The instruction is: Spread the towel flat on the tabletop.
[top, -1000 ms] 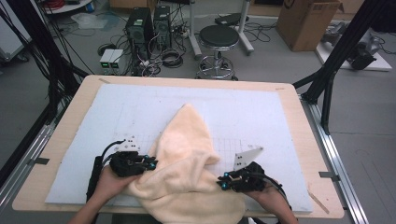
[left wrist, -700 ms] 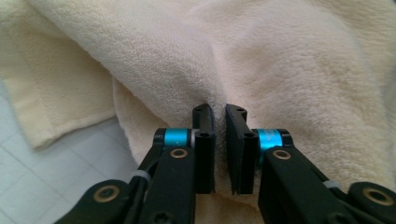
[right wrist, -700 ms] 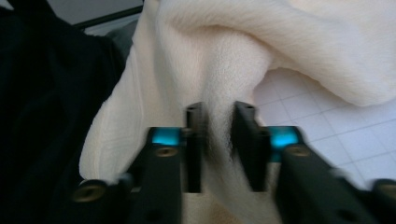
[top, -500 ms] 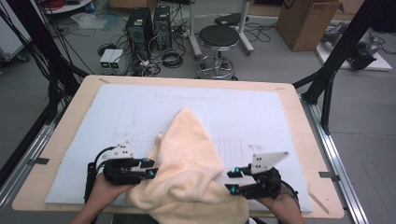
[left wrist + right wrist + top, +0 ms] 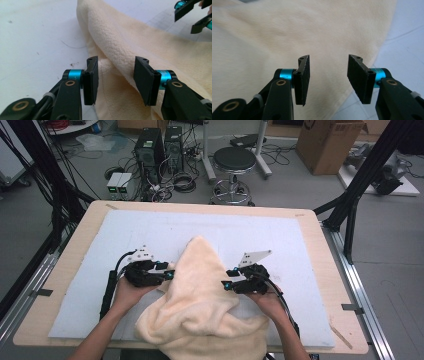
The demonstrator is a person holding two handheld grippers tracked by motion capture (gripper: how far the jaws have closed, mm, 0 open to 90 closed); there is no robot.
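Cream towel [image 5: 202, 300] lies between both grippers, long axis running away from them; left gripper [image 5: 116, 80] and right gripper [image 5: 328, 78], jaws just opening, stand half-open, gripping nothing

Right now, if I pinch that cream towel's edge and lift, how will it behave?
Probably floppy: the towel lies in soft folds and hangs over the table's near edge. Its fluffy pile looks grippy rather than slippery. Likely light, but it would sag and drag, not lift flat.
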